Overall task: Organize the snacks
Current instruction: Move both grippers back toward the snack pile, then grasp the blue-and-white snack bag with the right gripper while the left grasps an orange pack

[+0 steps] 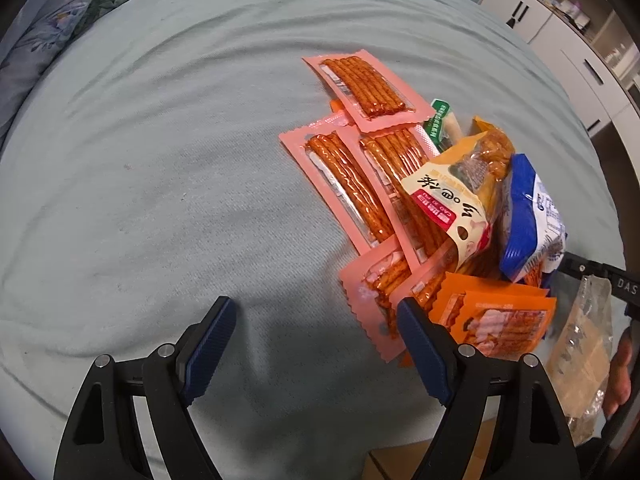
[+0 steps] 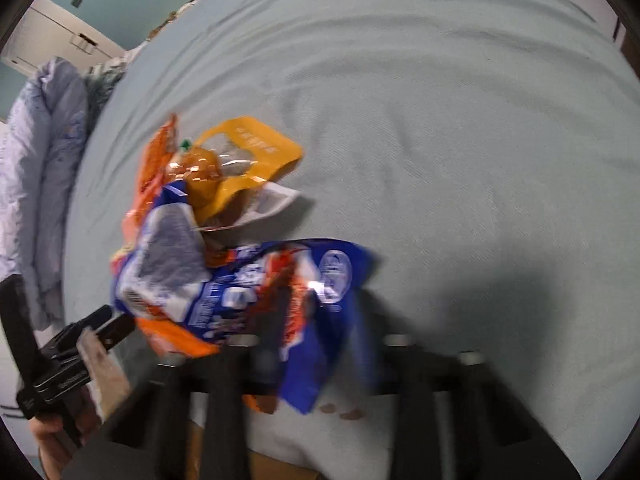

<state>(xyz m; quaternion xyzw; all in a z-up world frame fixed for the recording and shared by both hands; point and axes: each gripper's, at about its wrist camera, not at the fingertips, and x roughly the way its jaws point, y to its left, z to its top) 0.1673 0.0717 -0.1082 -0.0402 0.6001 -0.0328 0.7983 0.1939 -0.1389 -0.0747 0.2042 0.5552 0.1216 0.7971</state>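
Left gripper [image 1: 316,322] is hovering with fingers spread over the bedsheet [image 1: 160,168], just beside the snack pile [image 1: 416,184]. Right gripper [image 2: 312,344] is blurring; whether it is pinching the blue packet [image 2: 248,280] I cannot tell. Packets are looking light, slippery, crinkly; sealed edges are probably offering the best hold.

Left wrist view: sharp, evenly lit by soft indoor light, strong fisheye bending with black corners; a soft shadow lies on the bedsheet [image 1: 160,200] at lower centre, and glare glints on the pink snack packets [image 1: 352,184]. Right wrist view: dimmer, heavy motion blur over the blue packet [image 2: 240,288] and lower frame; a broad dark shadow lies at lower right.
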